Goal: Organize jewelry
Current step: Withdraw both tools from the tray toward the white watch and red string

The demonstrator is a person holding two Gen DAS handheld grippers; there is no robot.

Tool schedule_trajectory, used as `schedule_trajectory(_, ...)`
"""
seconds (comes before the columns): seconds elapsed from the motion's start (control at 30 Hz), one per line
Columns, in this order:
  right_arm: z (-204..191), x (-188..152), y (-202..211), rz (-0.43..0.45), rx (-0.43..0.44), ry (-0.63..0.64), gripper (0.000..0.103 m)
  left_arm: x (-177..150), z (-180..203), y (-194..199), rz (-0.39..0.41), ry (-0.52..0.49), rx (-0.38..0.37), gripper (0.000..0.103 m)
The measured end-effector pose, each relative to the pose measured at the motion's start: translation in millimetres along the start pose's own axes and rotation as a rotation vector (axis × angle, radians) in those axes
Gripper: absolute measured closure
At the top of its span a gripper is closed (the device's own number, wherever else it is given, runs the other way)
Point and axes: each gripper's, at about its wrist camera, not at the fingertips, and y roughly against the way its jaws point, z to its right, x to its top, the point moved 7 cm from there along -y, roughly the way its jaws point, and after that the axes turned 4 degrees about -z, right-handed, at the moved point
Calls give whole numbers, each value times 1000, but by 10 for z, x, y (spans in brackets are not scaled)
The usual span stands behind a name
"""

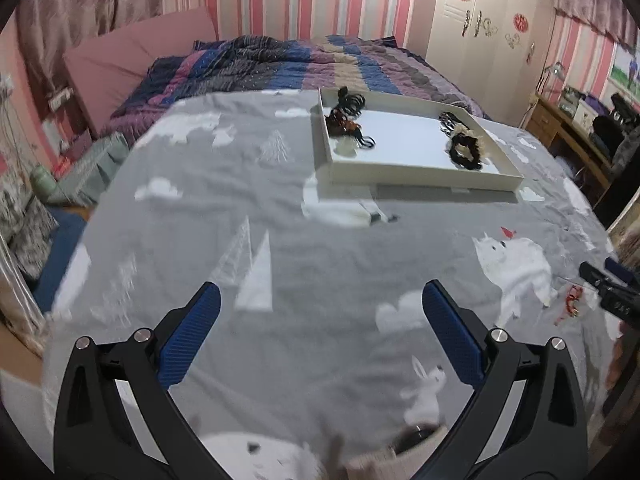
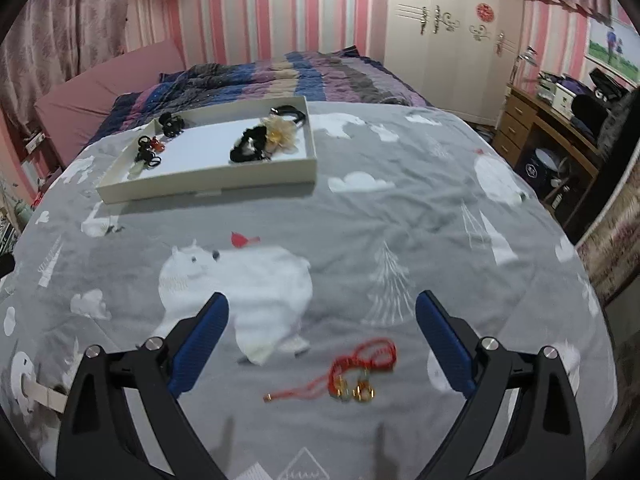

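Observation:
A red cord bracelet with gold beads (image 2: 358, 372) lies on the grey blanket just ahead of my right gripper (image 2: 322, 312), which is open and empty above it. It shows small at the right in the left wrist view (image 1: 572, 305), beside the other gripper's black body (image 1: 612, 294). My left gripper (image 1: 322, 304) is open and empty over bare blanket. A white shallow tray (image 1: 420, 174) (image 2: 208, 188) sits further up the bed. It holds black hair ties (image 1: 350, 102), a black and cream scrunchie (image 1: 466, 148) (image 2: 262, 140) and small clips (image 2: 150, 150).
The grey blanket with white bears and trees (image 2: 360, 220) covers the bed. A striped quilt (image 1: 280, 64) lies beyond the tray. A white wardrobe (image 2: 452, 40) and a wooden desk (image 2: 552, 132) stand at the right. A pink headboard (image 1: 132, 60) is at the left.

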Motion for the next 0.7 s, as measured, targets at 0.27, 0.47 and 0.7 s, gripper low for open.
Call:
schedule_trajectory(0.27, 103, -277, 87, 19, -28, -24, 8, -443, 54, 112, -6, -39, 5, 3)
schedule_trajectory(0.47, 120, -386, 92, 2, -69, -3, 8, -672, 15, 178, -18, -32, -2, 3)
schedule_trajectory(0.7, 115, -445, 98, -13, -85, 7, 8, -933, 126, 308, -8, -97, -26, 3)
